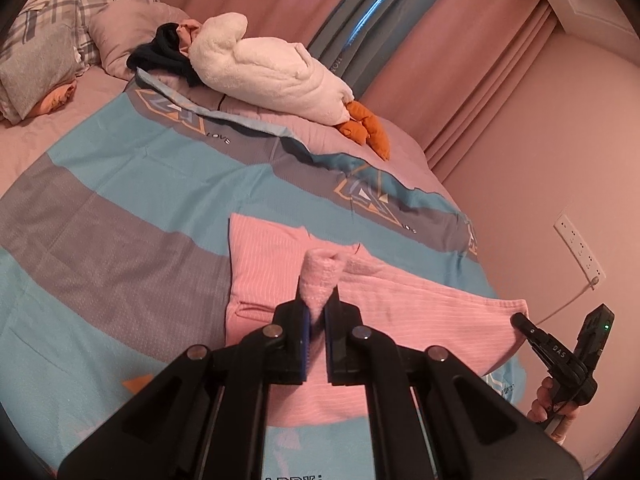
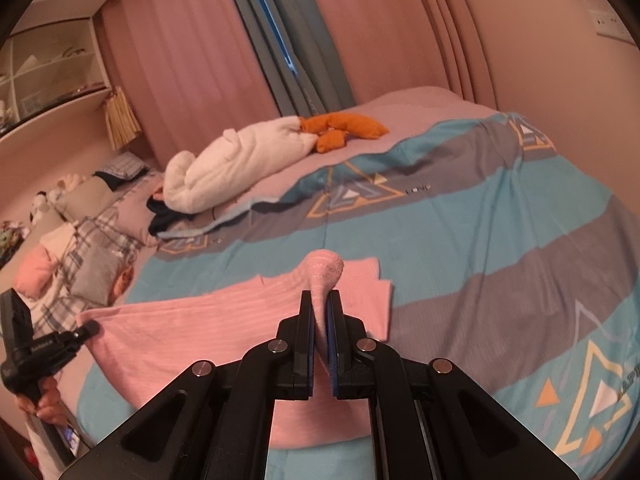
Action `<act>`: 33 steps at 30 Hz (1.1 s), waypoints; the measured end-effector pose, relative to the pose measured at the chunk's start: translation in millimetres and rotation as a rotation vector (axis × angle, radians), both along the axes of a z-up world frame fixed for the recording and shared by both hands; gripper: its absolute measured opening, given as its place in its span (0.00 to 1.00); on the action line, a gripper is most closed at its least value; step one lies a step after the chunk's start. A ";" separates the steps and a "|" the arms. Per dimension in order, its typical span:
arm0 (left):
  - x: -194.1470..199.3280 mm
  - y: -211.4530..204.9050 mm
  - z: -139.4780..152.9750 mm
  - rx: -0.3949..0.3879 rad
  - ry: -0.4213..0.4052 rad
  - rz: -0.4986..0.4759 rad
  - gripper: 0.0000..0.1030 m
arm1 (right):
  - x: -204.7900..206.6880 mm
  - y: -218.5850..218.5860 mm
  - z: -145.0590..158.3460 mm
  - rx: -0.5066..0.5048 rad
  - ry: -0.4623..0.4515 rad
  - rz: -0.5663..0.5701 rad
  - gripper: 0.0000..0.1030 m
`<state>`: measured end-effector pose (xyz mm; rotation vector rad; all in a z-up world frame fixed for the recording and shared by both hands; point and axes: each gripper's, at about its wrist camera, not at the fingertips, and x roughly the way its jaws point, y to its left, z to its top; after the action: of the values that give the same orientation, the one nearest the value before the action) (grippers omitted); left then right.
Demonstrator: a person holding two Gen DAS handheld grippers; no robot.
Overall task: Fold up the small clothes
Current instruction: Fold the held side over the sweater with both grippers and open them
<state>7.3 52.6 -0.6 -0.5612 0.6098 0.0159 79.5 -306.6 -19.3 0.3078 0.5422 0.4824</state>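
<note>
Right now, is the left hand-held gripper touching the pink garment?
Touching. The left wrist view shows the left hand-held gripper shut on a bunched fold of the pink garment, with fabric pinched between its pads.

Home bedroom. Bed [image 1: 120, 184] with teal-and-grey striped quilt [image 2: 500, 216], plaid pillows [image 1: 44, 44] at the head, plush goose [image 1: 272, 76] lying on it. Pink curtains [image 2: 192, 60] behind, wall socket [image 1: 579, 249], shelf unit [image 2: 52, 68] in the corner.

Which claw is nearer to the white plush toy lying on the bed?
Neither clearly. Left claw and right claw each pinch the pink garment at the bed's near edge, with the plush toy far across the bedspread.
</note>
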 end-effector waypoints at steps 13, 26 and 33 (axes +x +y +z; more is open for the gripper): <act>20.0 6.9 13.6 0.011 -0.025 0.006 0.04 | 18.0 4.4 10.7 -0.009 -0.016 -0.004 0.06; 58.2 24.5 14.3 0.010 -0.016 0.024 0.05 | 54.9 14.0 18.6 -0.029 -0.007 -0.001 0.06; 94.6 38.0 3.5 0.007 0.025 0.035 0.05 | 93.8 30.2 16.9 -0.068 0.026 0.003 0.06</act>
<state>102.0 90.5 2.9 -0.5655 0.6245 0.0577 173.4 -276.4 -2.4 0.2484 0.5838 0.4622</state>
